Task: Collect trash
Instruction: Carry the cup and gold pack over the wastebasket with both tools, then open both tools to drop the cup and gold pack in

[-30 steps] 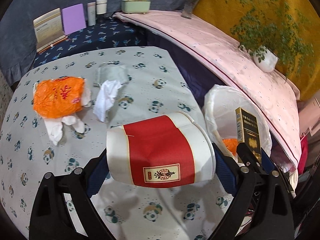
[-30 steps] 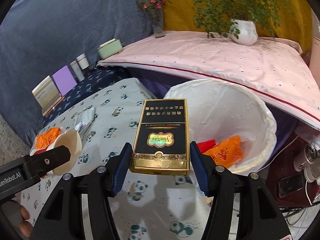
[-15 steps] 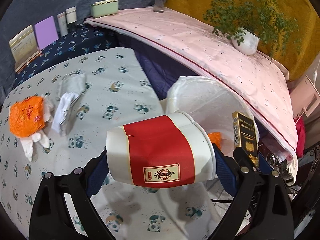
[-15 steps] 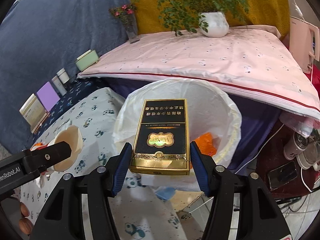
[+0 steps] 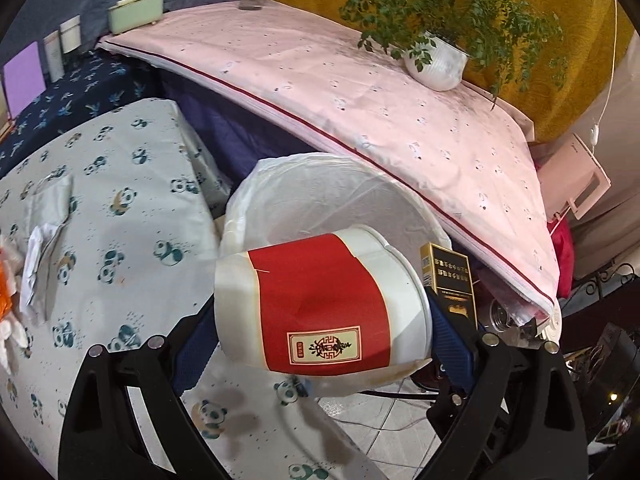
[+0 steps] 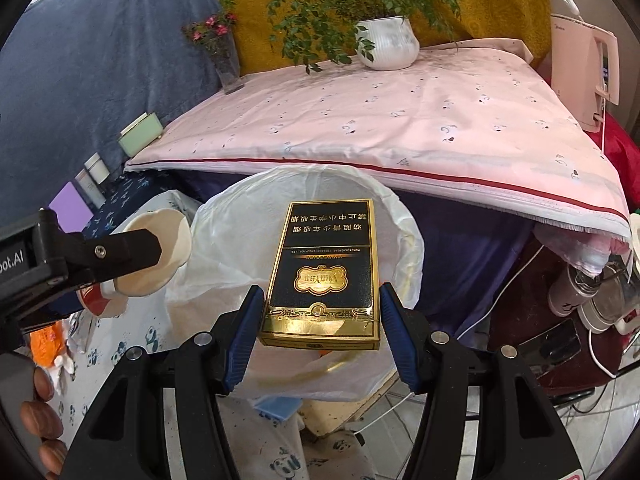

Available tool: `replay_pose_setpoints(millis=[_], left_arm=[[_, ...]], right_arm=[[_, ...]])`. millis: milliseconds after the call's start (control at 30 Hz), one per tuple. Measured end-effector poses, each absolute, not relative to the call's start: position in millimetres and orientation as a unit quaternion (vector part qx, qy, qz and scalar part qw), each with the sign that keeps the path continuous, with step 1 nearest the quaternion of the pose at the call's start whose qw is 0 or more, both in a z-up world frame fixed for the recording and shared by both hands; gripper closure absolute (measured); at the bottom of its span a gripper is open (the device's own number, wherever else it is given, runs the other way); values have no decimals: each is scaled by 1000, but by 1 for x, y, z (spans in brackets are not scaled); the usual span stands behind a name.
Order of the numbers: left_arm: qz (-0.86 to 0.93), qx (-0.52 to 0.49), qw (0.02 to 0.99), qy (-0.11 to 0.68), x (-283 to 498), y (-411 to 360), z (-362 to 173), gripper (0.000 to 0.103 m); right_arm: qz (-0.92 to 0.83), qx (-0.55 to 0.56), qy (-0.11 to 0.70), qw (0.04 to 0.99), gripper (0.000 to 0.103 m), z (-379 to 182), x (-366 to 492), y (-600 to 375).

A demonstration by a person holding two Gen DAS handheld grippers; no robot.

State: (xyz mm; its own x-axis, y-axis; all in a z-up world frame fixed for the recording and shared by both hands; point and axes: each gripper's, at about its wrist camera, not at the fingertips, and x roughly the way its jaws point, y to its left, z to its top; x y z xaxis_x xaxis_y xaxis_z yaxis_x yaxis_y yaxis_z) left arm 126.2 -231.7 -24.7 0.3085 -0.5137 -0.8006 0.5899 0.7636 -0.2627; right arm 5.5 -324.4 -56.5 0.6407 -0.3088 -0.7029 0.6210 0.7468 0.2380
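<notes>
My left gripper (image 5: 320,328) is shut on a red and white paper cup (image 5: 320,304), lying sideways, at the near rim of a white-lined trash bin (image 5: 320,188). My right gripper (image 6: 320,320) is shut on a black and gold cigarette box (image 6: 324,268), held over the same bin (image 6: 248,232). The box also shows in the left wrist view (image 5: 450,280), right of the cup. The cup's open mouth shows in the right wrist view (image 6: 160,248), left of the bin. The bin's contents are hidden behind the held items.
A panda-print table (image 5: 120,220) holds crumpled white tissue (image 5: 40,248) and an orange wrapper (image 6: 48,340) at the left. A pink-covered surface (image 5: 360,92) with a potted plant (image 5: 436,60) stands behind the bin. A kettle (image 6: 584,68), bottles and cables sit at the right.
Both grippers have swung right from the table toward the bin. The cup and box are now at and over the bin's opening. Both stay gripped.
</notes>
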Motion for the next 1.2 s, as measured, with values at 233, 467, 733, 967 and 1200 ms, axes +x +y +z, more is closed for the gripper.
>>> replay_pose_setpoints(millis=[233, 467, 733, 967, 1200], left_arm=[[-326, 44, 815, 477, 135, -228, -26, 12], [-298, 35, 829, 472, 143, -203, -26, 12], [-263, 20, 846, 464, 147, -161, -26, 12], [-220, -6, 859, 463, 155, -110, -27, 12], [-171, -25, 870, 461, 162, -54, -29, 12]], right_arm=[[-258, 225, 334, 878, 47, -57, 23, -325], [-250, 221, 335, 881, 47, -54, 35, -317], [-235, 212, 335, 887, 47, -47, 43, -292], [-204, 197, 346, 895, 46, -41, 57, -254], [-167, 177, 358, 902, 46, -38, 73, -210]])
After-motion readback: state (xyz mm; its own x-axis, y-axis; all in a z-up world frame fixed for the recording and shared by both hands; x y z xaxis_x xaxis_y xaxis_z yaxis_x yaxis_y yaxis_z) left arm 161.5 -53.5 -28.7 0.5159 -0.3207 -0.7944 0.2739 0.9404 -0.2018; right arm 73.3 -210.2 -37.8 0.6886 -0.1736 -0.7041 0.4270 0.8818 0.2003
